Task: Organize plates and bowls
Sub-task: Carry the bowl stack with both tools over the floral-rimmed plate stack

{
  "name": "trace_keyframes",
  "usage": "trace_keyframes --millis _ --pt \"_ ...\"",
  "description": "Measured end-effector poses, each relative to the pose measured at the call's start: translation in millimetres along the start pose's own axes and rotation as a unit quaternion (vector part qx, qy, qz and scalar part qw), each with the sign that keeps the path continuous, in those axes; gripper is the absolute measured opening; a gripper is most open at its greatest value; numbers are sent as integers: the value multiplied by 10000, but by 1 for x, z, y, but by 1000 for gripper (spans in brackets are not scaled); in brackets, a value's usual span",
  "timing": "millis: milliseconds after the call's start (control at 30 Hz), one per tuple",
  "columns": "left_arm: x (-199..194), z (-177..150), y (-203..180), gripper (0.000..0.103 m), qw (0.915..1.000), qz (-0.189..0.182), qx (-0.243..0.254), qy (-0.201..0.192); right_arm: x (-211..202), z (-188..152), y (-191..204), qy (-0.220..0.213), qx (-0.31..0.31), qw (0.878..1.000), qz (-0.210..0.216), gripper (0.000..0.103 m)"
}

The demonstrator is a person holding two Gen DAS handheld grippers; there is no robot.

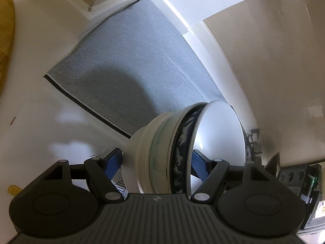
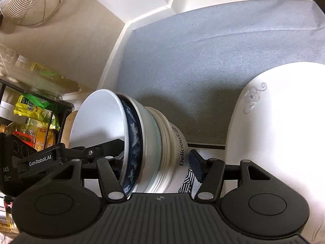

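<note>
nested bowls (image 1: 162, 154) clamped sideways between left claw (image 1: 156, 162) pads

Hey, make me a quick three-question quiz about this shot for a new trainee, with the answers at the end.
1. True or false: the stack of bowls is held on its side between both grippers.
2. Which word is printed on the outermost bowl of the stack? A) Delicious B) Kitchen C) Fresh
3. What lies on the white counter beyond the bowls?

Key
1. True. The left gripper and the right gripper each have jaws on either side of the stack, which is tipped sideways.
2. A, seen in the right wrist view.
3. A grey mat. A white plate with a floral pattern sits at the right of the right wrist view.
</note>
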State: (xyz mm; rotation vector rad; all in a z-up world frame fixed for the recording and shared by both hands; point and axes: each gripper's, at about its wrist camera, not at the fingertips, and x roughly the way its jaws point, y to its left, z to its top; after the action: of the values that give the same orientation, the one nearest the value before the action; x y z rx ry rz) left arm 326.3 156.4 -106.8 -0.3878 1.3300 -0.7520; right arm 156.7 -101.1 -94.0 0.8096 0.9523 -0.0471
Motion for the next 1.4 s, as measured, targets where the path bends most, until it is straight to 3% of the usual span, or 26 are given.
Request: trace_keyframes --millis 633,1100,1167,1233,1400 --pt "30 -3 -57 78 9988 -204 437 103 -51 4 -27 -486 97 9987 -99 62" --pt "106 -31 -125 78 9914 -357 933 841 -105 -9 -101 -893 689 9920 -563 61" --pt "118 -38 -130 78 9898 -295 1005 960 -108 -13 -113 -891 813 9908 -622 60" --pt "127 -43 -134 78 9884 -258 1060 1061 -111 -16 -124 -905 839 9895 -749 52" --pt "142 -50 -138 78 9863 -188 1187 1131 -112 -24 -144 -861 1047 9876 -788 51"
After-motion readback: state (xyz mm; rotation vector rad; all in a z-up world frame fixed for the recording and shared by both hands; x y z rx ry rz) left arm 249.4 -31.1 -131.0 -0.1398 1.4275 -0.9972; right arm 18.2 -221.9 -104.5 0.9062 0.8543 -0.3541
